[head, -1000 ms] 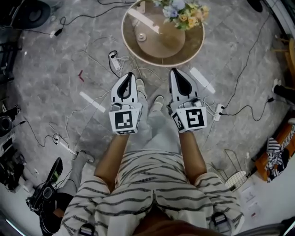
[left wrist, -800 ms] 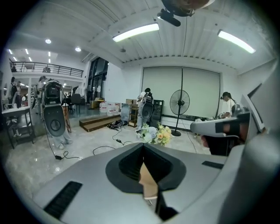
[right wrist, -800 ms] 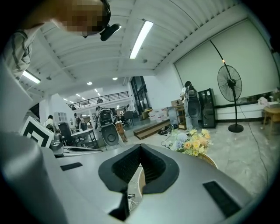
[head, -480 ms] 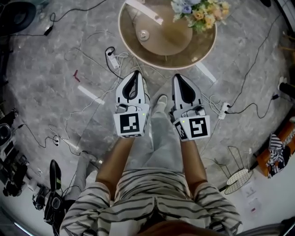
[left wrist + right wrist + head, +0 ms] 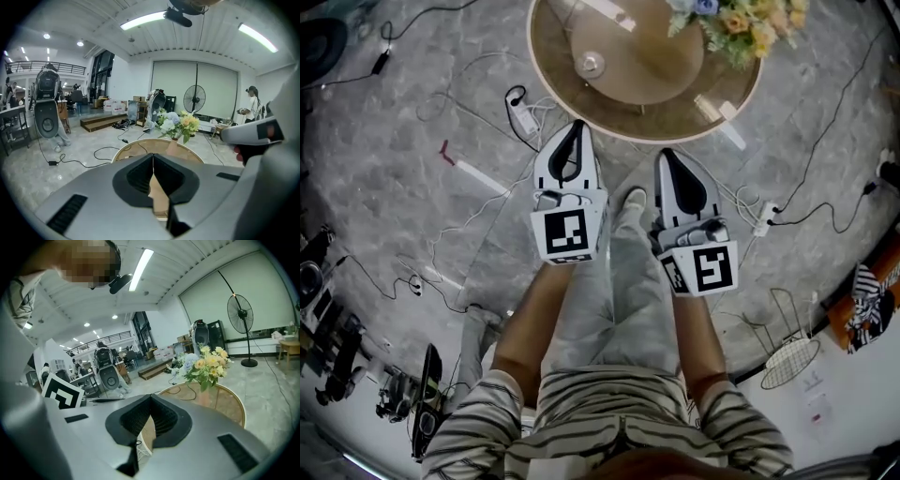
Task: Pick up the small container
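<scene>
The person holds both claws out in front, side by side, with a clear gap between them. They are above the floor (image 5: 412, 187) and short of the near edge of the round surface (image 5: 623, 127). The left claw (image 5: 576, 127) has its jaws pressed together with nothing between them. In the right gripper view the right claw (image 5: 667, 155) also has its jaws met at the tips, and it is empty too.

The small container (image 5: 590, 64) stands on the left part of the surface, well apart from the flowers (image 5: 741, 19) on the right side. I think this place is helpful, because no stems or leaves stand in the way of an approach from the near edge. In the head view the left claw points almost directly toward the container, so it seems the more natural one for the pick (the right claw lines up more with the middle of the surface).

The task looks only at its beginning: no claw touches the container. Since the jaws are closed, they must first open before they can go around it. The container looks light, so a careless push may slide it.
</scene>
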{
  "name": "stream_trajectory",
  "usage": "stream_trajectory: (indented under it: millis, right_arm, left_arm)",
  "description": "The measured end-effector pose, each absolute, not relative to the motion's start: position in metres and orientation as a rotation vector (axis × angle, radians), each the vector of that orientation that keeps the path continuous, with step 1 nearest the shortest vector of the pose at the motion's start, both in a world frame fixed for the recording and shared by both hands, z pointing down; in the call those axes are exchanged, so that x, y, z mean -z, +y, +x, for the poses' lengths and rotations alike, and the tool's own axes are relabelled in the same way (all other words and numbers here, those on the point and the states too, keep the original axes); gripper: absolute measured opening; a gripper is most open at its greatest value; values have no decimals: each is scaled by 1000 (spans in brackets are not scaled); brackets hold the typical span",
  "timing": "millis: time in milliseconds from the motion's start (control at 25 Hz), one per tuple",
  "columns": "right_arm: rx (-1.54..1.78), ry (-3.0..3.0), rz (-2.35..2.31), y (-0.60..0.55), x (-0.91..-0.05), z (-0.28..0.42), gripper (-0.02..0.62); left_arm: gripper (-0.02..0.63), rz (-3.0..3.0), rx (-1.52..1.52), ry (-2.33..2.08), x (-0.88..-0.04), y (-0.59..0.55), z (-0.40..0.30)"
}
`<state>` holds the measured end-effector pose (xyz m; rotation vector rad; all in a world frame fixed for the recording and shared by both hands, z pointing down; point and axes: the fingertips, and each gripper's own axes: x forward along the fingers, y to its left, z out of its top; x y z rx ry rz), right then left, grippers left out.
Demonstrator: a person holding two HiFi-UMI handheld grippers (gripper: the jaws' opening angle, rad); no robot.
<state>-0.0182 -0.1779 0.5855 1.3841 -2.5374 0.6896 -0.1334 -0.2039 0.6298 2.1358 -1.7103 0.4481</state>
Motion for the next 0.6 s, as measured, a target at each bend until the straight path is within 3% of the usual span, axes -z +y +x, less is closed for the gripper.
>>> stream_trajectory:
  millis: [280,600]
  right_arm:
    - [-695,-2526,1385,-194,-616,-18,11]
    - [-732,-2497,1385,-192,-641,-16,11]
  left_arm:
    - [10,2138,-473,-1693,-672,-231,-132]
    - [154,2104,-526,-1703,-723,-251,-138]
